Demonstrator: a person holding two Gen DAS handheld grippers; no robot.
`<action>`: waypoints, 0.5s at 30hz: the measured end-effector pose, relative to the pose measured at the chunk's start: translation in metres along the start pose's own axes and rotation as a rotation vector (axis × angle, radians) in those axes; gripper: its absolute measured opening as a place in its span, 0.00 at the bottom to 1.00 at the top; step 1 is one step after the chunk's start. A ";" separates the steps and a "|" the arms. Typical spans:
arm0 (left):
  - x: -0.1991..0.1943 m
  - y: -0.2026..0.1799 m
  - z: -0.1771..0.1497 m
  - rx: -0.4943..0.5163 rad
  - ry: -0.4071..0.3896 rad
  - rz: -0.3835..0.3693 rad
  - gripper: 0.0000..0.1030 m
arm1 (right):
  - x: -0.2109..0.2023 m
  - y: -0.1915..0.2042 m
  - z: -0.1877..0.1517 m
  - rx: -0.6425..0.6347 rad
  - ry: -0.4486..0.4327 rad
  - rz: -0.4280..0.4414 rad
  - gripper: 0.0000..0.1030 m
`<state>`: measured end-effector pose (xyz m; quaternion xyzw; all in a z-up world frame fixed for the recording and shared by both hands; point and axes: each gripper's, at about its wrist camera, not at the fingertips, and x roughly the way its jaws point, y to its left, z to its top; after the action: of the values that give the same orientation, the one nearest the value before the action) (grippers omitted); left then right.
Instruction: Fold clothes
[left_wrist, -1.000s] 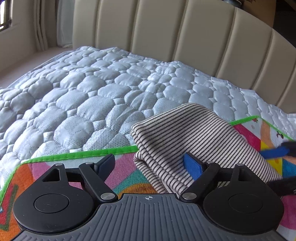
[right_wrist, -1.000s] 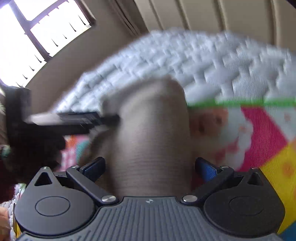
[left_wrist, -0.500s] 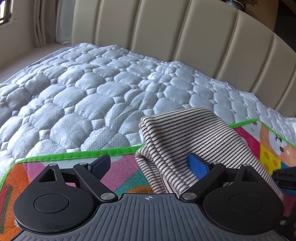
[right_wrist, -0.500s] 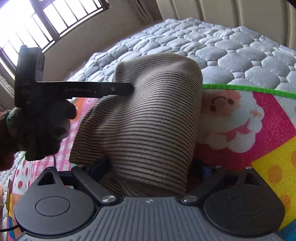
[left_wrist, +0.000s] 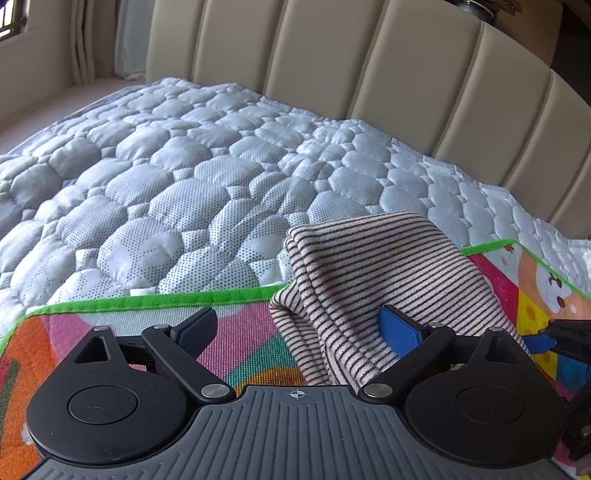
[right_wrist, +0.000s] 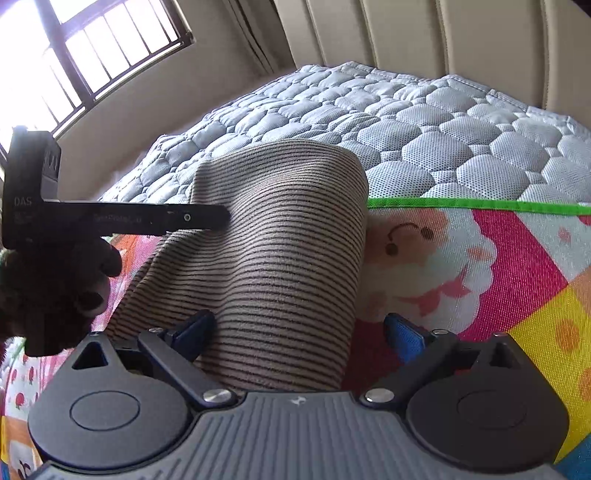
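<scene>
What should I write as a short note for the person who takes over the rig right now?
Left hand-held gripper: open, low over the mat; the striped garment lies across its right finger, not pinched.
Right hand-held gripper: open, the folded garment bulges up between its fingers, not clamped.
Garment: on the colourful mat near its green edge, next to the quilt, already doubled into several layers.
Done: at least one fold.
Left: probably flatten the raised hump, make a last fold if needed, and square the edges. Whether more clothes wait cannot be seen.
</scene>
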<state>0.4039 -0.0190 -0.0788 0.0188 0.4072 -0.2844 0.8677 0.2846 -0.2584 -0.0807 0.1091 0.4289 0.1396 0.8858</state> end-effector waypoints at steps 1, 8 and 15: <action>-0.001 0.000 0.000 -0.001 0.001 0.000 0.95 | 0.001 0.001 0.001 -0.013 0.000 -0.004 0.95; -0.039 0.000 -0.004 -0.085 0.010 -0.097 0.92 | -0.004 0.001 0.004 -0.012 -0.011 0.028 0.94; -0.038 -0.032 -0.055 -0.037 0.168 -0.182 0.80 | -0.012 -0.030 0.004 0.178 -0.033 0.131 0.93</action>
<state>0.3295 -0.0131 -0.0818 -0.0105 0.4837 -0.3519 0.8013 0.2851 -0.2912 -0.0784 0.2175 0.4168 0.1566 0.8686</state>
